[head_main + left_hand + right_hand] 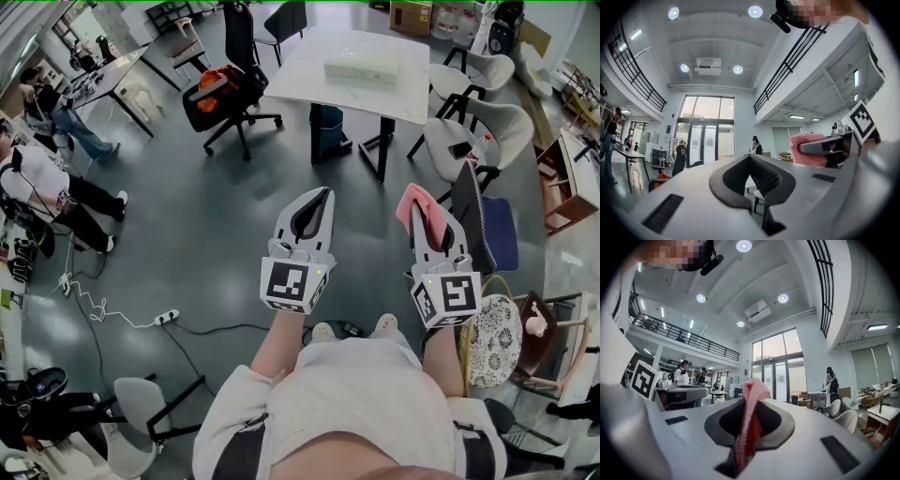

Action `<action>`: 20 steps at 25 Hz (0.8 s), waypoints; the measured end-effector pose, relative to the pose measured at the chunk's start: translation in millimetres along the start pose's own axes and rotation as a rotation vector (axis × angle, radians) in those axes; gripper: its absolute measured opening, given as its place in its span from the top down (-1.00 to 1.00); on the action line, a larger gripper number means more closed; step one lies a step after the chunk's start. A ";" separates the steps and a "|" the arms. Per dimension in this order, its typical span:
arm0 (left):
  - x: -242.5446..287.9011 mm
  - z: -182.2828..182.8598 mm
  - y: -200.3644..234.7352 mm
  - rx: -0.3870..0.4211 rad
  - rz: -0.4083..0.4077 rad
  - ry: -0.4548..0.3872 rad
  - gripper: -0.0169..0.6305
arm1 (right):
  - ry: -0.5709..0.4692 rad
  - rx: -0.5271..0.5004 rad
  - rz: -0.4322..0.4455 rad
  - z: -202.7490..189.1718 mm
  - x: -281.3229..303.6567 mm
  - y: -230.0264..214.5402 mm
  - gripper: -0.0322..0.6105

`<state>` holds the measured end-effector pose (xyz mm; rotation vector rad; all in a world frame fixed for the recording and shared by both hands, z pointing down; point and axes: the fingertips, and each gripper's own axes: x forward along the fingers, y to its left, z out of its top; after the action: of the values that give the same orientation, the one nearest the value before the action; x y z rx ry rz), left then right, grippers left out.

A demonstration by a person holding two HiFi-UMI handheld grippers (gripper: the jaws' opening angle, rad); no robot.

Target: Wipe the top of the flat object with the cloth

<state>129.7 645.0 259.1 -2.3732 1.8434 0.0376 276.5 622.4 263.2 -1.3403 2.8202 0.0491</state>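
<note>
Cloth (415, 203), pink, sits pinched in the jaws of the right gripper (428, 217). In the right gripper view I see it clamped on edge between the black pads, with a fold poking up past the tips. The gripper is held in the air over the grey floor (206, 234), in front of the person's torso.

Flat object (362, 67), a pale slab-like box, lies on the white tabletop (305, 75), well apart from both grippers, up ahead. Nothing is touching it.

Left gripper (322, 195) is level with the right one and just beside it. Its jaws are pressed together at the tips, and I see nothing between them in the left gripper view.

Around the table: a black office chair (234, 89) with something orange on the seat to the left, pale chairs (487, 122) to the right. A power strip (166, 318) lies on the floor at lower left.
</note>
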 end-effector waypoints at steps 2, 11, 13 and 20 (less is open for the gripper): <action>-0.8 0.2 2.9 -0.001 -0.006 0.001 0.93 | 0.001 0.001 0.000 0.8 2.3 3.6 0.79; -7.7 -1.4 21.7 -0.003 -0.028 -0.003 0.93 | 0.002 0.000 -0.018 -0.3 11.5 24.2 0.79; -10.2 -0.6 27.4 -0.006 -0.033 -0.004 0.93 | 0.003 0.000 -0.026 0.0 13.4 29.6 0.79; -21.9 -7.3 46.4 -0.011 -0.062 -0.008 0.93 | 0.010 0.006 -0.069 -8.1 17.1 50.3 0.79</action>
<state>78.9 654.0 264.2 -2.4328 1.7691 0.0501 226.7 640.6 271.8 -1.4390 2.7776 0.0334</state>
